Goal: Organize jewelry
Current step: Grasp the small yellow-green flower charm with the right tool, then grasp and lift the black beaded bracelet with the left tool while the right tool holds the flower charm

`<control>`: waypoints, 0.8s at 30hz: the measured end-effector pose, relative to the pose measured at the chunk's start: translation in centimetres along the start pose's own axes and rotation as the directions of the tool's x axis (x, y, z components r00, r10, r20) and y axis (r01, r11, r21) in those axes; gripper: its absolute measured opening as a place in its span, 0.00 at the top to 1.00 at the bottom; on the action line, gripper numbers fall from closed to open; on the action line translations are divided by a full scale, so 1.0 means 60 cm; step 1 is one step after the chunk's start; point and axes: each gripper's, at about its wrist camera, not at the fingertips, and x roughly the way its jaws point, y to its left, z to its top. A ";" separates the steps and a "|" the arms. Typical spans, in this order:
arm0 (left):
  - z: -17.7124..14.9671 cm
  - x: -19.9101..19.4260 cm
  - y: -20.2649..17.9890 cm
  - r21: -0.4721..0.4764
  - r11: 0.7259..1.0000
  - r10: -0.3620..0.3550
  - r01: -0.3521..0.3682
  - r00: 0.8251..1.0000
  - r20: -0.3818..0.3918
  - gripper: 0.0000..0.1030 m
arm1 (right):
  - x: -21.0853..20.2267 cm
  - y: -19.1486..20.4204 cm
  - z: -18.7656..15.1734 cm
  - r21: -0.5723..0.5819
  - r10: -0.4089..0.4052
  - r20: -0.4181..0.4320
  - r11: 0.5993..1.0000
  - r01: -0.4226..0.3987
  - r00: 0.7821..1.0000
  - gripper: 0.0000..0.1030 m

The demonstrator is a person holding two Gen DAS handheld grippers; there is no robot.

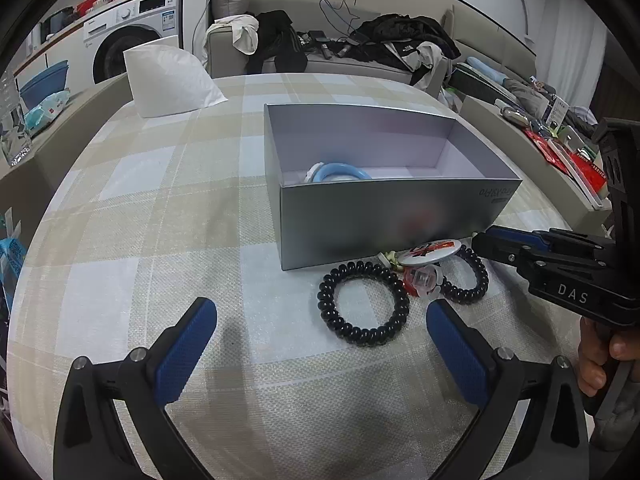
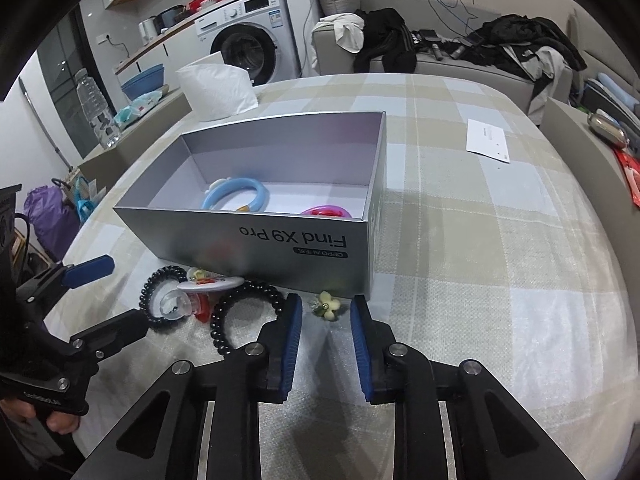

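Where box [image 2: 280, 248] blocks, both tongs gape: left gripper [image 1: 320, 344], right gripper [image 2: 326, 344]; flower clip [image 2: 327, 304], perhaps, between.

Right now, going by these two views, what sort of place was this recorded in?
Most likely a small lived-in flat or studio. A washing machine stands beside a grey sofa heaped with clothes, and the work surface is a checked cloth, apparently a bed or padded table, holding the grey box.
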 end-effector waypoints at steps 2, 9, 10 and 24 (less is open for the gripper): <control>0.000 0.000 0.000 0.000 1.000 0.000 0.000 1.000 -0.001 0.01 | 0.002 0.004 0.001 -0.010 -0.011 0.001 1.000 0.011 1.000 0.78; 0.000 0.001 -0.002 0.003 1.000 0.002 -0.002 1.000 -0.006 0.01 | 0.008 0.017 0.006 -0.041 -0.053 0.000 0.998 0.053 0.999 0.81; 0.001 0.001 -0.003 0.004 1.000 0.001 -0.001 1.000 -0.006 0.01 | 0.008 0.017 0.005 -0.043 -0.060 0.002 0.997 0.060 0.998 0.82; 0.000 0.003 -0.012 0.027 1.000 0.013 -0.013 1.000 -0.013 0.01 | -0.026 0.003 -0.015 -0.011 0.004 0.056 1.000 -0.003 0.998 0.85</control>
